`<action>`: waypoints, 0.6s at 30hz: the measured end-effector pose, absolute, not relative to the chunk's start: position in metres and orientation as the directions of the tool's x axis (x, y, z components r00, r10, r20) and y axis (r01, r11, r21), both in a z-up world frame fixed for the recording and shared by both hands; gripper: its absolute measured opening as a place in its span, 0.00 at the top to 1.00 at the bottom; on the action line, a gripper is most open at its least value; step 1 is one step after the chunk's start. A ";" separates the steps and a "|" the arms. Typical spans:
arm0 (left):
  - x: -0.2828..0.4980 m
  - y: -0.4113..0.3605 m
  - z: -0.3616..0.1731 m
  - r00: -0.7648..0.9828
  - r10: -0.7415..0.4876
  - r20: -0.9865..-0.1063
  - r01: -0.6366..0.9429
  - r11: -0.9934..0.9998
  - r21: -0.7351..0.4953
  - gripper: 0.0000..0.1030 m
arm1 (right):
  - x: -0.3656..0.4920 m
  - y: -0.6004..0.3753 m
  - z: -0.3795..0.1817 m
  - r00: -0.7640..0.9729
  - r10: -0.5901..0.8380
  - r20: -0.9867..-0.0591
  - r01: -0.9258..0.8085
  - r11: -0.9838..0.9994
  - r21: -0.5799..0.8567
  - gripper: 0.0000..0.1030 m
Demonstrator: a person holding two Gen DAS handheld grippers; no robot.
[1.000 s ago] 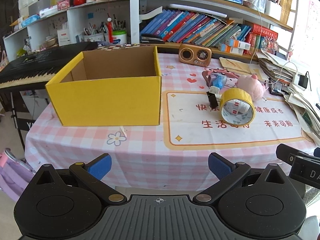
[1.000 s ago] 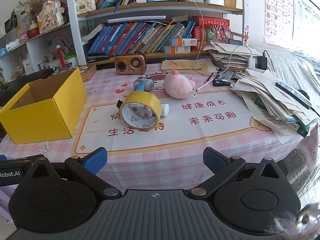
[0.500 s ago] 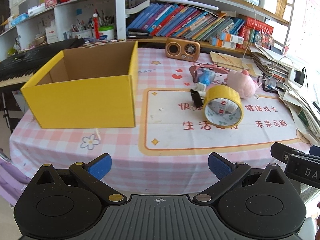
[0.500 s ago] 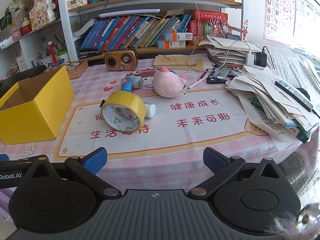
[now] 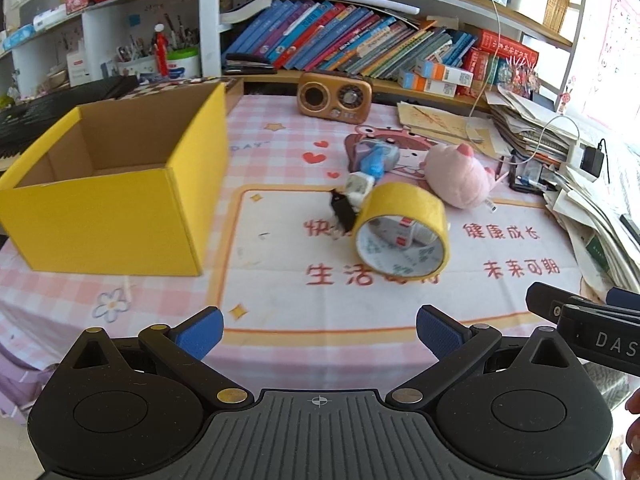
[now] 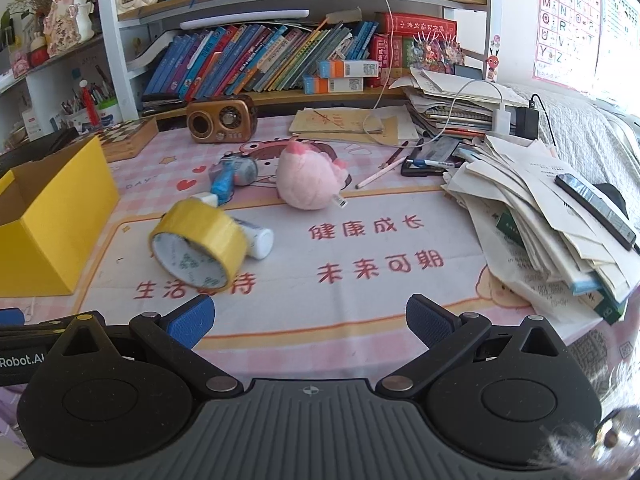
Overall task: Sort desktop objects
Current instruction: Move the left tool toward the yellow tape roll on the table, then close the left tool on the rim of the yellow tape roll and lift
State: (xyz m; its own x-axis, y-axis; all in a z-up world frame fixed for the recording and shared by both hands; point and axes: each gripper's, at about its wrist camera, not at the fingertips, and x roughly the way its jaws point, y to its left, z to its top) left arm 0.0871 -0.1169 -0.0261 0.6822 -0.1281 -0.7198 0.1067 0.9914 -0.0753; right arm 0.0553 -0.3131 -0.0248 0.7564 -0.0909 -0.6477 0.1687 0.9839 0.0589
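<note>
On worktop centre, tape roll (image 5: pixel 402 232) lies tilted against white bottle (image 6: pixel 256 240), yellow box (image 5: pixel 116 184) well left. Left claw (image 5: pixel 318 330) and right claw (image 6: pixel 308 320) both wide open, empty. Advice: straddle roll wall, close firmly, lift clear of bottle.

1 yellow box (image 5: pixel 120 208), 1 tape roll (image 5: pixel 402 236), 1 pink plush (image 5: pixel 454 176), 1 radio (image 5: pixel 334 94), 1 white bottle (image 6: pixel 256 240), 1 binder clip (image 5: pixel 342 212).
</note>
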 end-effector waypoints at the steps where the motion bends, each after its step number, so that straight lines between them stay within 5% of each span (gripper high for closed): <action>1: 0.090 -0.121 -0.027 0.681 -0.129 -0.721 0.107 0.991 -0.076 0.00 | 0.059 -0.317 -0.025 0.756 -0.090 -0.649 0.168 0.984 0.059 0.00; 18: 0.137 -0.176 -0.048 0.670 -0.150 -0.727 0.158 0.986 -0.058 0.01 | 0.112 -0.369 -0.034 0.750 -0.039 -0.661 0.123 0.989 0.081 0.00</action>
